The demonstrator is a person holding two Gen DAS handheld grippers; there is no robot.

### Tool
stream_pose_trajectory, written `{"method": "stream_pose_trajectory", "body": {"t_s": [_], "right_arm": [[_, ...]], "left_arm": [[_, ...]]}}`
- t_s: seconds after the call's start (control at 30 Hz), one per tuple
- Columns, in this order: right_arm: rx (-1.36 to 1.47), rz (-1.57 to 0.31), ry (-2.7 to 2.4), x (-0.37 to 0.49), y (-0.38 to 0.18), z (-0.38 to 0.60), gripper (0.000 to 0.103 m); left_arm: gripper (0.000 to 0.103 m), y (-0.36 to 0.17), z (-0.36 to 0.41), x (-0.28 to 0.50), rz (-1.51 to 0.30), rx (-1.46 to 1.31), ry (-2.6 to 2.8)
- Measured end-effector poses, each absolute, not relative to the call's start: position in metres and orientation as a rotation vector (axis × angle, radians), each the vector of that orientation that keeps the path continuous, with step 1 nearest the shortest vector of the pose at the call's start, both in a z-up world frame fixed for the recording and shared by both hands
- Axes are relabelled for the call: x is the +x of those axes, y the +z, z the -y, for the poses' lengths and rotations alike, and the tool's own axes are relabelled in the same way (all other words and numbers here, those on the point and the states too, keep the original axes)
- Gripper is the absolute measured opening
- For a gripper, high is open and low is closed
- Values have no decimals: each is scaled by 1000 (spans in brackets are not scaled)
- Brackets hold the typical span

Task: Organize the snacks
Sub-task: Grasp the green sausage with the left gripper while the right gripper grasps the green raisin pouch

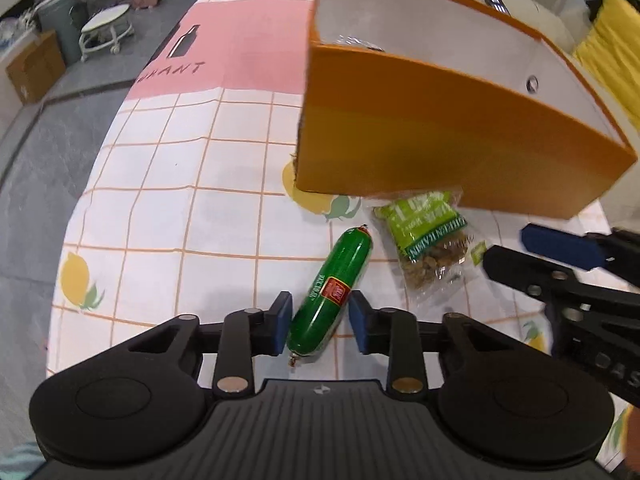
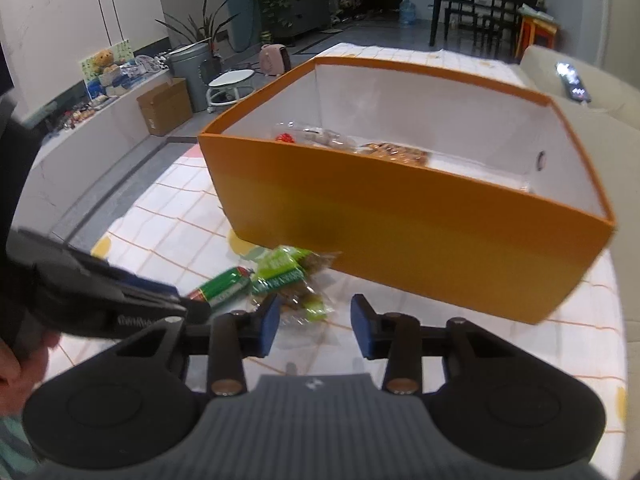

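The table is covered with a white tablecloth that has a thin orange grid, some printed lemons and one large pink block with a bottle drawing and letters. Around the table the floor is grey. On the floor I see a small white stool on wheels, a brown cardboard box, a grey bin with a plant and a pink heater. Farther back stands a dark dining table with chairs. A cream sofa is beside the table, with a phone lying on it.

On the cloth stands an orange box, open at the top, with white inner walls. Inside it lie some clear snack packets; one shows something red, the others brownish pieces, but I cannot read them.

In front of the box, outside it, two snacks lie on the cloth. A green sausage with a red label lies diagonally, and just beside it is a green bag of nuts, whose far end is touching the box wall or going slightly under it.

The left gripper is low over the cloth with its blue fingers spread on both sides of the near part of the sausage; they seem not to press it yet. The right gripper hovers near the bag, its fingers also spread and holding nothing.
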State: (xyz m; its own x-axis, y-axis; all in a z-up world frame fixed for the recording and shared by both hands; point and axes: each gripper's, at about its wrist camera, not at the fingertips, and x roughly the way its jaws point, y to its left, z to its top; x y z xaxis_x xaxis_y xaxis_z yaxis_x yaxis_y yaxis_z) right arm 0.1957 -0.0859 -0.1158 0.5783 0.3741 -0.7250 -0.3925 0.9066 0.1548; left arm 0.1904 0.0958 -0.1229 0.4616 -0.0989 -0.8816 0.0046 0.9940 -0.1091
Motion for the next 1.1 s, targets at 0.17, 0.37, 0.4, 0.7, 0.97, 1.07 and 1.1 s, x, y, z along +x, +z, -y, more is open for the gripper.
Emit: {"method": "stream_pose_trajectory", "body": {"t_s": [0.17, 0.37, 0.4, 0.7, 0.97, 1.07, 1.1], "right_arm": [[36, -880, 436, 224, -125, 80, 38], [267, -976, 413, 258, -141, 85, 39], [279, -988, 405, 260, -144, 84, 40], [309, -1025, 454, 252, -159, 84, 40], [196, -1017, 458, 239, -149, 73, 24], [150, -1006, 451, 230, -146, 75, 23], [132, -1000, 448, 226, -145, 77, 23]], "left_arm": [[33, -121, -97, 192, -1088, -117, -57], [33, -121, -97, 198, -1095, -139, -65], [33, -122, -98, 198, -1096, -148, -65], [36, -129, -94, 202, -1117, -146, -78], [30, -129, -85, 201, -1100, -91, -73], [29, -129, -86, 197, -1083, -96, -66], [29, -129, -86, 196, -1082, -98, -58]]}}
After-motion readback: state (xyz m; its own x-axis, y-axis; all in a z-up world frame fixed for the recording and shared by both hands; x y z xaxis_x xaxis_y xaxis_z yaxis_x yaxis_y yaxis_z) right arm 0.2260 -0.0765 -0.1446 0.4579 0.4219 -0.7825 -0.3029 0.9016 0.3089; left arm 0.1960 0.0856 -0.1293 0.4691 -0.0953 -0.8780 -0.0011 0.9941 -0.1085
